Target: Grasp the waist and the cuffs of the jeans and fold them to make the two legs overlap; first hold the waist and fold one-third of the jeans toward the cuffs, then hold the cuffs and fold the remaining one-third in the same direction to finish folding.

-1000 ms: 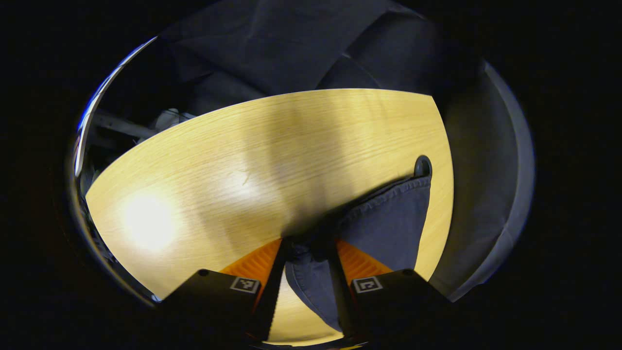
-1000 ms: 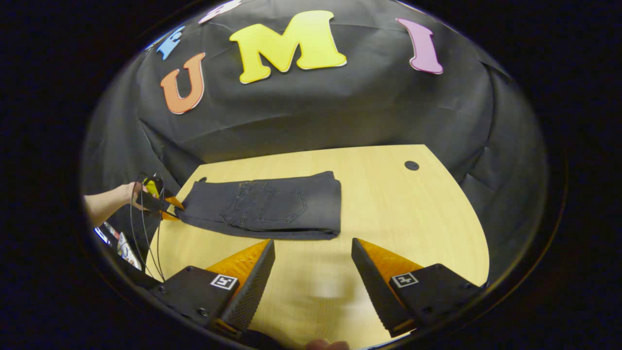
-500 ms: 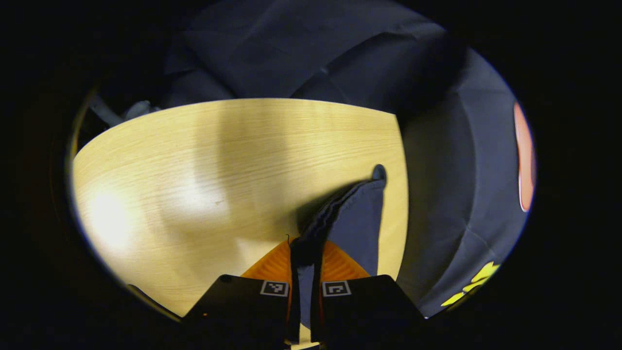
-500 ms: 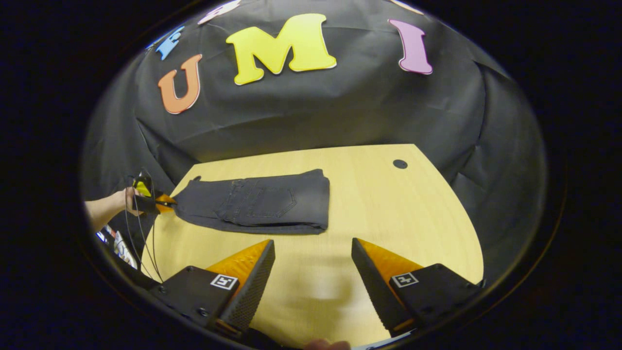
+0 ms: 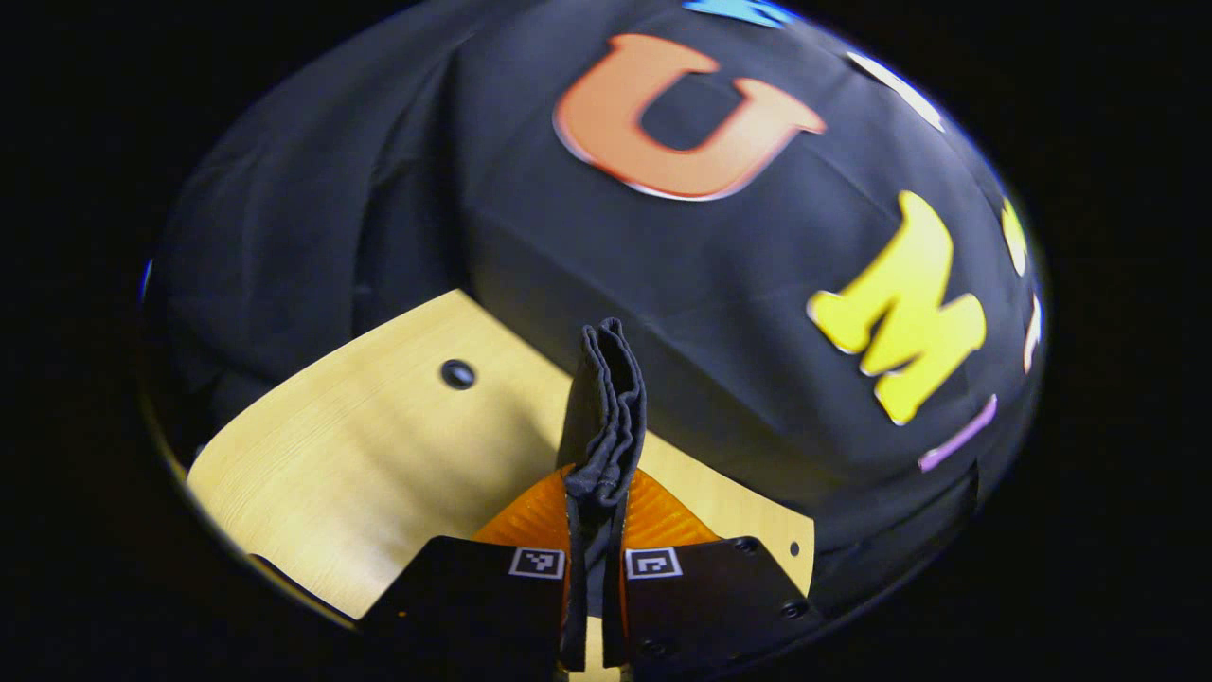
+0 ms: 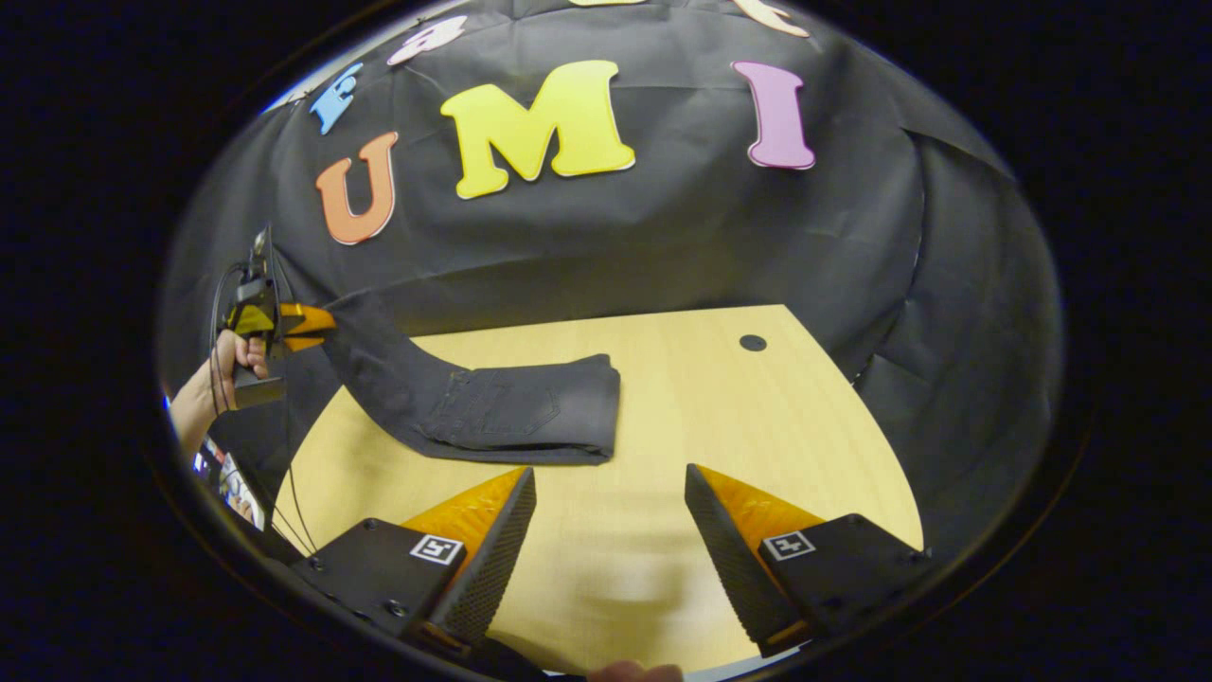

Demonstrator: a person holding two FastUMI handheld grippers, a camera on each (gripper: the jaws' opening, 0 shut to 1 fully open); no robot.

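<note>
Left gripper (image 5: 589,530) clamped on the cuffs (image 5: 601,417), bunched upright at frame centre; seen at far left of the right gripper view, it holds that end off the table (image 6: 757,426), likely to carry it over the folded jeans (image 6: 516,417). Right gripper (image 6: 611,530) hovers apart, holding nothing, at lower centre.

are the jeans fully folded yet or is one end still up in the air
Not fully folded. The jeans lie doubled on the table, but the cuff end rises off it, clamped in the left tool.
</note>
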